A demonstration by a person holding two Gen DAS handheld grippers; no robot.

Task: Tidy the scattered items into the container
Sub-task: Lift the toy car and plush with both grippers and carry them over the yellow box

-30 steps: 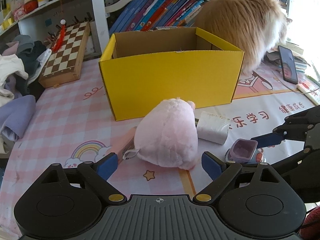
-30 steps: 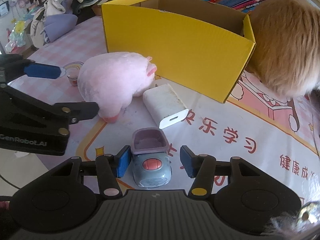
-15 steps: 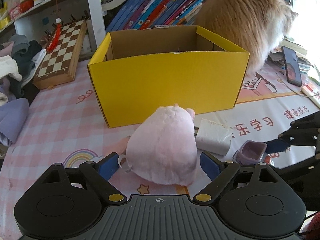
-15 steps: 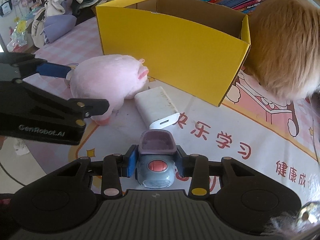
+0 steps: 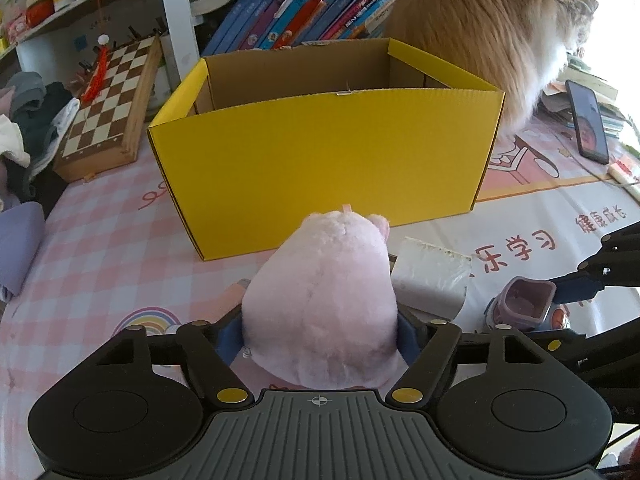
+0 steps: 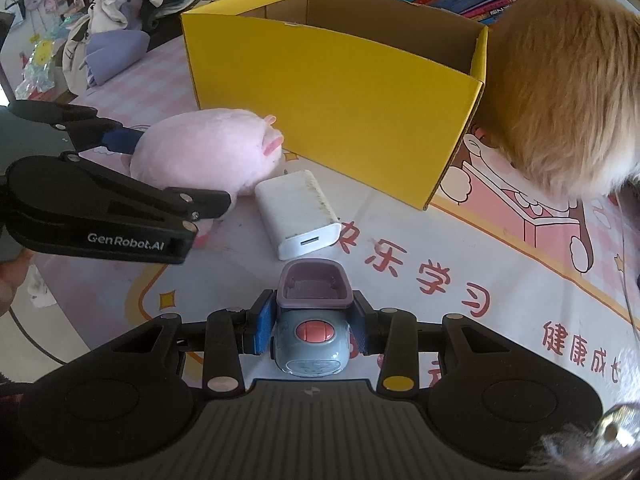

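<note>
— What's the left gripper (image 5: pixel 320 330) doing?

— It's clamped on the pink plush (image 5: pixel 324 304). The blue pads press into the plush's sides low down, near its back end, and the plush sits on the mat (image 5: pixel 100 248) with its snout toward the box (image 5: pixel 320 160).

— And the right gripper (image 6: pixel 312 326)?

— Closed on the toy car (image 6: pixel 311 338). A pad is flat against each side of it, just behind the purple tub on top. The car is down on the mat, near the front edge.

— Where's the box in all this?

— Just past the plush, open at the top, yellow outside and brown inside. From either camera I can't see its floor, so I can't tell what's in it.

— Anything else lying loose?

— A white charger (image 6: pixel 298 214) flat on the mat between the plush and the car, close beside the plush, its port end toward the car.

— Is that a cat?

— Yes, a fluffy orange cat (image 5: pixel 492 36) right against the box's far right corner. Behind it, a row of books (image 5: pixel 304 12). To the left a chessboard (image 5: pixel 108 100) leans by a heap of clothes (image 5: pixel 24 120), and a phone (image 5: pixel 586 120) lies off to the right.
</note>
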